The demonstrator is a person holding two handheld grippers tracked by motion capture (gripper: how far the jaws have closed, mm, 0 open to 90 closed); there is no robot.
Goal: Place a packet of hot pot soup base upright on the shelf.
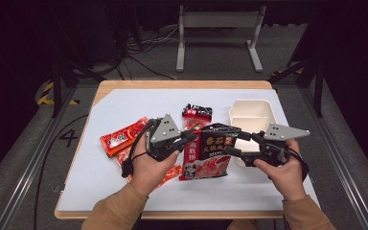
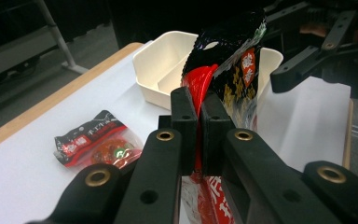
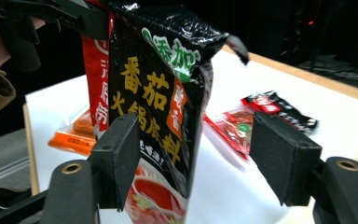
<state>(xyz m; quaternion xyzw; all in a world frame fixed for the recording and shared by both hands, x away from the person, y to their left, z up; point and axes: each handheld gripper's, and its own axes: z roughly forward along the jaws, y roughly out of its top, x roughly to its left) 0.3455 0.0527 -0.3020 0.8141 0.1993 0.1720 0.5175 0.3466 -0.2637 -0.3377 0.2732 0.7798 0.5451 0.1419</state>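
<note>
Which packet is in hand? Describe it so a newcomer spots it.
On the white mat, left of the cream box, the black pouch hangs upright, shut in the left gripper. It is the largest pack, black with yellow characters; the others lie flat.

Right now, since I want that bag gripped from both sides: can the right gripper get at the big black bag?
Probably yes: the right gripper stands open with the big black bag already between its jaws, nothing blocking.
</note>
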